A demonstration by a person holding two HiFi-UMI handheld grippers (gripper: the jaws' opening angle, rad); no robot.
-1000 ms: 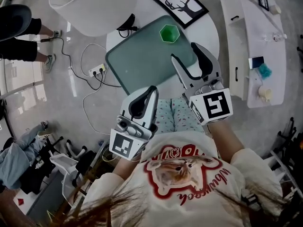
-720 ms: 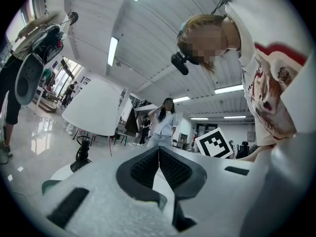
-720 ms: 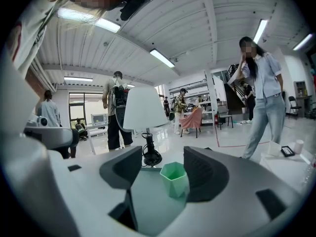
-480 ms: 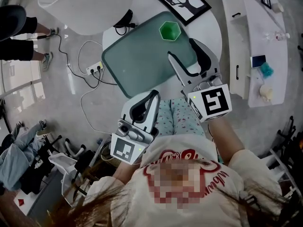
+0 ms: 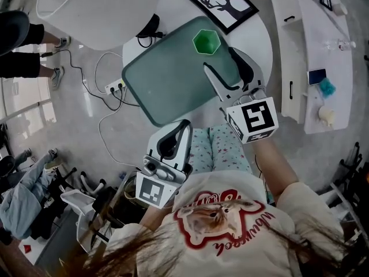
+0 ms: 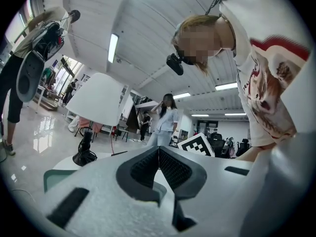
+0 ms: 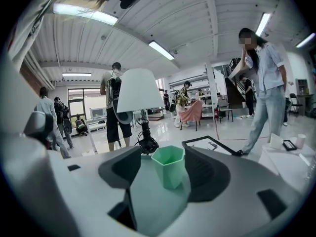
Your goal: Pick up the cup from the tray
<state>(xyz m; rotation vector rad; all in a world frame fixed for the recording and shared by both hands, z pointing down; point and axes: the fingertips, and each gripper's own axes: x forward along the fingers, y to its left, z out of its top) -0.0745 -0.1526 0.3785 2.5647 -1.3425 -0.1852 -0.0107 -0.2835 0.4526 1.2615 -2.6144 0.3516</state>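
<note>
Our left claw (image 5: pixel 185 123) hangs just off the tray's (image 5: pixel 167 74) near edge, its jaws pressed together on nothing. Our right claw (image 5: pixel 219 59) is over the tray's right side. Its jaws are wide, have just been opening, and touch nothing. The tray holds one cup (image 5: pixel 206 41), upright at its far corner just beyond that gap, showing only green inside.

Red lettering curved under the print on the shirt (image 5: pixel 222 221), upside down and too garbled to read. The cube (image 5: pixel 151 192) on the left gripper (image 5: pixel 185 122) and the cube (image 5: pixel 253 119) on the right gripper (image 5: pixel 219 58) each bore a black-and-white square code marker without letters. Nothing else was legible.
</note>
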